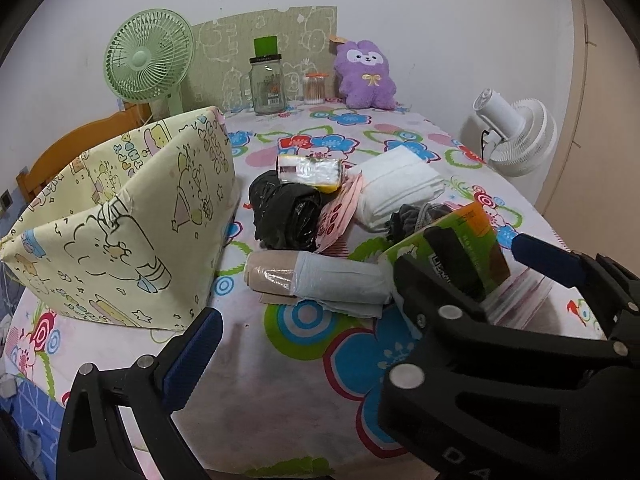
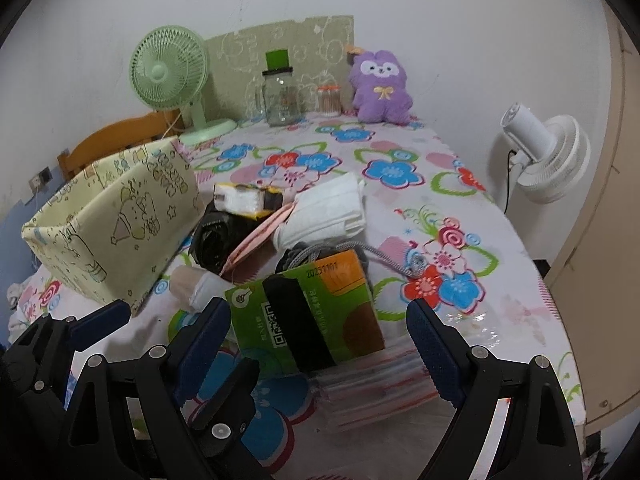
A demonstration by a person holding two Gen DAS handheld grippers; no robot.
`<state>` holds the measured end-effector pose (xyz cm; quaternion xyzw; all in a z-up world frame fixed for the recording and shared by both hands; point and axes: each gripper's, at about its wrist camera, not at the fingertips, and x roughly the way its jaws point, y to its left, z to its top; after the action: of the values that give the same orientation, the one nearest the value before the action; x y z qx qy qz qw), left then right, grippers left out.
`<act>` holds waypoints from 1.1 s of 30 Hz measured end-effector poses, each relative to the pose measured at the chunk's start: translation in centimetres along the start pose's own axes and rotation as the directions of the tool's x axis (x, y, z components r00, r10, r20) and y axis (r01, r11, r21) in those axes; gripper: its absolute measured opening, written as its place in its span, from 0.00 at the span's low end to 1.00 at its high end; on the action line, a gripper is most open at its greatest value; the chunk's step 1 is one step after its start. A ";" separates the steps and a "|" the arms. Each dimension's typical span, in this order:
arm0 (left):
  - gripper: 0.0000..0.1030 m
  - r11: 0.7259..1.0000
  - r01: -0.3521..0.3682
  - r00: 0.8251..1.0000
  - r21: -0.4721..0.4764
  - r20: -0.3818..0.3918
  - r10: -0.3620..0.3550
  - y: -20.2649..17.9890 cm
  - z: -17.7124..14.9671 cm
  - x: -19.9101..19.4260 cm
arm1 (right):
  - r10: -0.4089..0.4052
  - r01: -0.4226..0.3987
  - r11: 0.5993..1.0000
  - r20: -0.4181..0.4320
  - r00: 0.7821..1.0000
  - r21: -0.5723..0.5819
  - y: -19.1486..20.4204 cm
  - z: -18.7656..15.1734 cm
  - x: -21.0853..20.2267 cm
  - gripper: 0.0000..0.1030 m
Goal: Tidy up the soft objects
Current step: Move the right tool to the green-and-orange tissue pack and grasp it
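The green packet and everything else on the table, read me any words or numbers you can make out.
"20251101": printed on the green packet, at its top edge.
QR code and small print on the same packet: too small to read.
Label on the glass jar: blurred.
Lettering on the yellow fabric box: unreadable.

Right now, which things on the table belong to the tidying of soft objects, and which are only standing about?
For the job:
- cloth box
- black bags
- white cloth
- bandage roll
- sponge pack
- green packet, between the fingers of the open right claw

Standing about:
- green fan
- white fan
- glass jar
- purple toy
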<state>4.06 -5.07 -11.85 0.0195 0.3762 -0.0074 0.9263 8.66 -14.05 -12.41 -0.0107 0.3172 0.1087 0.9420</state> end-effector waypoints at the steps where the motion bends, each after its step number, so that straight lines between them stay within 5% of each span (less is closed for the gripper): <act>1: 0.99 1.000 0.000 1.000 0.002 0.000 0.000 0.0 0.0 0.0 | 0.005 -0.005 1.000 -0.009 1.000 0.002 0.0 0.0 0.3 0.89; 7: 0.98 1.000 -0.002 1.000 -0.007 -0.004 0.002 0.3 0.1 0.3 | 0.018 -0.017 1.000 -0.031 0.999 0.018 -0.1 0.1 1.2 0.89; 10: 0.98 1.000 -0.002 1.000 -0.010 -0.005 0.002 0.3 0.2 0.4 | 0.040 -0.039 0.999 -0.050 0.998 0.025 -0.1 0.1 1.4 0.73; 18: 0.98 1.000 -0.005 1.000 -0.014 0.011 0.005 0.3 0.9 0.2 | 0.026 -0.025 0.999 -0.027 0.999 0.036 -0.5 0.5 0.9 0.63; 33: 0.97 1.000 0.006 0.999 -0.016 0.048 -0.006 -0.1 3.0 1.0 | -0.009 0.007 0.997 0.034 0.999 0.077 -2.0 2.0 0.2 0.59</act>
<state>6.87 -5.32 -10.45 0.0107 0.3539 -0.0076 0.9352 10.41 -15.77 -11.02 0.0264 0.3047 0.0927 0.9476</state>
